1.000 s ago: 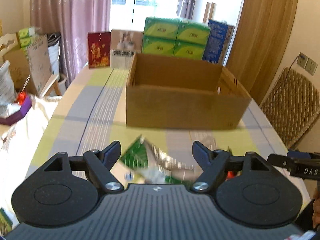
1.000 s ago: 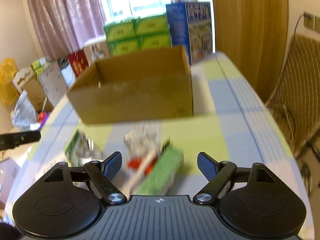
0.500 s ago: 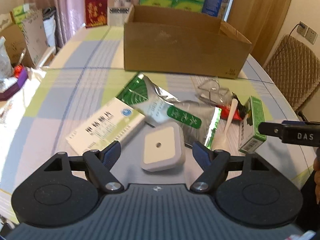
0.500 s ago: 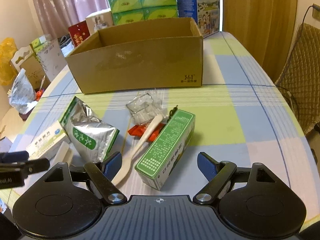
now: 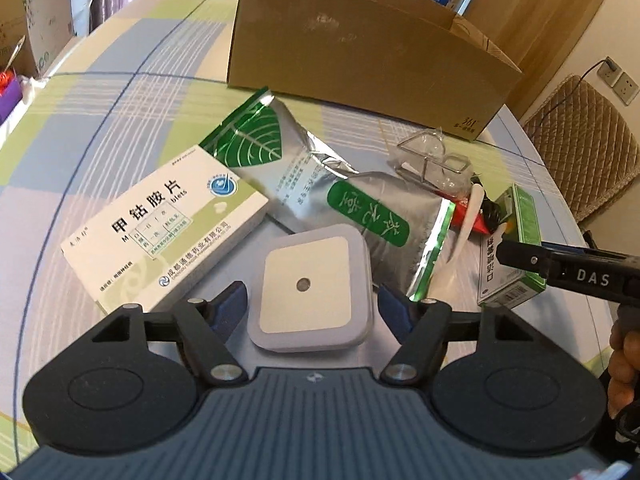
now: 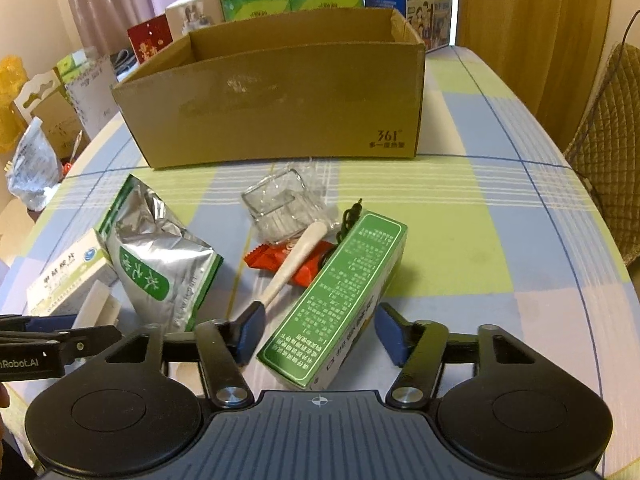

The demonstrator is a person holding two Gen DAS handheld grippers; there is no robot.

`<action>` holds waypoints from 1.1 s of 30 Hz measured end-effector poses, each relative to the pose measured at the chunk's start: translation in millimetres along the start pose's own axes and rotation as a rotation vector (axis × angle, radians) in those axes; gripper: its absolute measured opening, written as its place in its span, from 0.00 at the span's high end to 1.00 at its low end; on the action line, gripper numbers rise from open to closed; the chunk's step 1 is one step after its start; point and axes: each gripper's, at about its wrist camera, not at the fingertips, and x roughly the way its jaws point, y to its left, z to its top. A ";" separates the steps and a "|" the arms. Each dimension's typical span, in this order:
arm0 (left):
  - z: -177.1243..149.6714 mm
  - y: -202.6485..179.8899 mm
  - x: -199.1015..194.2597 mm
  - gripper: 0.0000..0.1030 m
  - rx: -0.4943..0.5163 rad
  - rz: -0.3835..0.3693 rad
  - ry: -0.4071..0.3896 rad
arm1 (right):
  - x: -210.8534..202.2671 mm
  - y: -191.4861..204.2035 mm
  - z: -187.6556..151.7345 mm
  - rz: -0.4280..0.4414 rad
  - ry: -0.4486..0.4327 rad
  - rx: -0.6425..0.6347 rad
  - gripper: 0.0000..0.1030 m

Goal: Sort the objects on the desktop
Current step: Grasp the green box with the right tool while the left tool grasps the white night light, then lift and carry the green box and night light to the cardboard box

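Both grippers have dropped lower and closer to the clutter than a second ago, when the cardboard box filled each view. Now the left gripper [image 5: 312, 306] hangs over the checked surface [image 5: 100, 120] with its jaws spread wide on either side of a small white square device [image 5: 308, 288], not touching it. Just left of the device lies a white and green medicine box [image 5: 160, 232], and behind it a silver and green foil pouch [image 5: 320, 184]. The right gripper [image 6: 318, 330] is also wide open, straddling the near end of a long green carton [image 6: 340, 296] that lies flat and angled away. Beside the carton sit a white plastic spoon [image 6: 296, 264] resting on a red packet [image 6: 280, 258], and a clear plastic wrapper [image 6: 280, 204] behind them. The open cardboard box [image 6: 280, 100] stands farther back on the surface.
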 end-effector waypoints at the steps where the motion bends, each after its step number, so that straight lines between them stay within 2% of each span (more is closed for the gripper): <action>1: -0.1 0.2 1.6 0.39 -0.001 -0.002 0.008 | 1.6 -0.6 0.1 -0.001 0.003 0.000 0.48; 4: -1.4 -2.8 4.0 0.41 0.018 0.013 0.023 | 2.4 -0.9 -0.7 -0.008 0.005 -0.014 0.55; 9: -5.7 -19.4 -1.9 0.41 0.073 0.018 0.031 | -9.5 -6.5 -7.0 -0.036 0.018 -0.050 0.74; 15: -24.4 -49.3 -10.6 0.41 0.172 0.023 0.032 | -27.9 -16.9 -28.2 -0.056 0.038 -0.089 0.74; 18: -31.2 -56.4 -10.1 0.41 0.189 0.037 0.024 | -26.1 -17.7 -31.8 -0.052 0.049 -0.093 0.73; 26: -28.3 -52.7 -8.6 0.41 0.143 0.019 0.038 | -14.2 -16.2 -23.2 -0.050 0.060 -0.100 0.72; 33: -22.3 -45.7 -4.7 0.36 0.063 -0.012 0.059 | -10.0 -14.7 -23.5 -0.055 0.061 -0.114 0.72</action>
